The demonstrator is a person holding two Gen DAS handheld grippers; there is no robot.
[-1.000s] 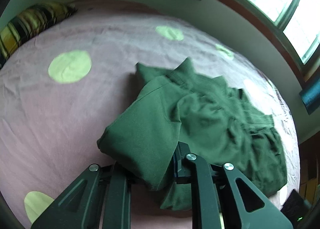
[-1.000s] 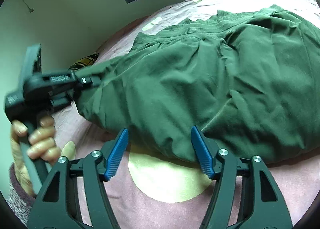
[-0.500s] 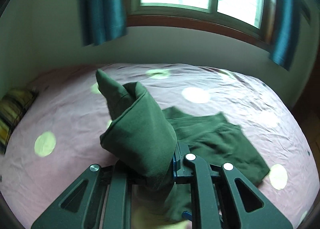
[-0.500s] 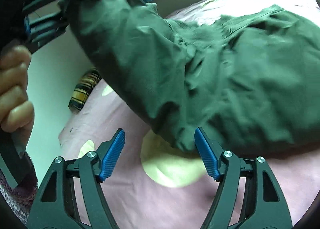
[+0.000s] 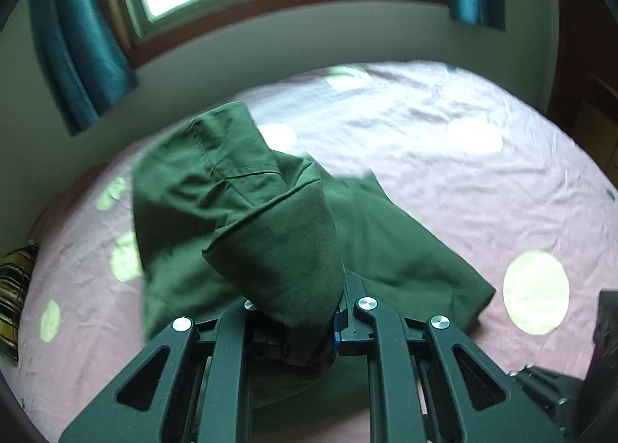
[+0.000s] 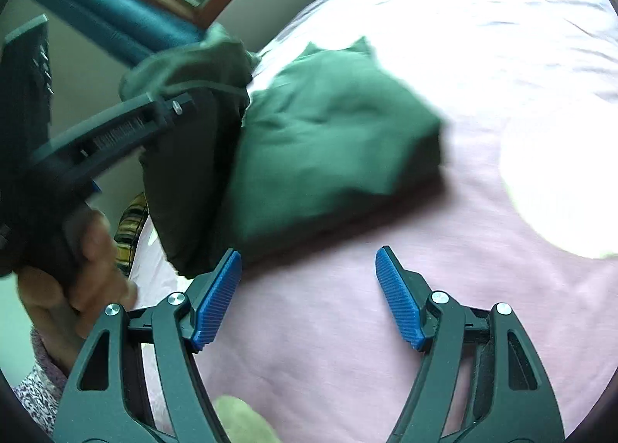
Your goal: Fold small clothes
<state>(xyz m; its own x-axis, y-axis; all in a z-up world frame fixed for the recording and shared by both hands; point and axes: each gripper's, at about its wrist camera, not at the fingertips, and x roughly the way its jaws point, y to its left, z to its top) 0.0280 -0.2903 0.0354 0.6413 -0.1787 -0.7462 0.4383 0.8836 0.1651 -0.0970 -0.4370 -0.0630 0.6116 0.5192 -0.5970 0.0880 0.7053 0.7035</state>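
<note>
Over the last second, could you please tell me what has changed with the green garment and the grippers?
The left gripper lifted its clamped edge of the green garment off the bed and swung it over the rest. The right gripper stayed open and empty, with the garment's edge now beyond its fingers.

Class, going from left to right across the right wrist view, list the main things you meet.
Person's hand on the left gripper → green garment → pale spot on the pink bedsheet.
</note>
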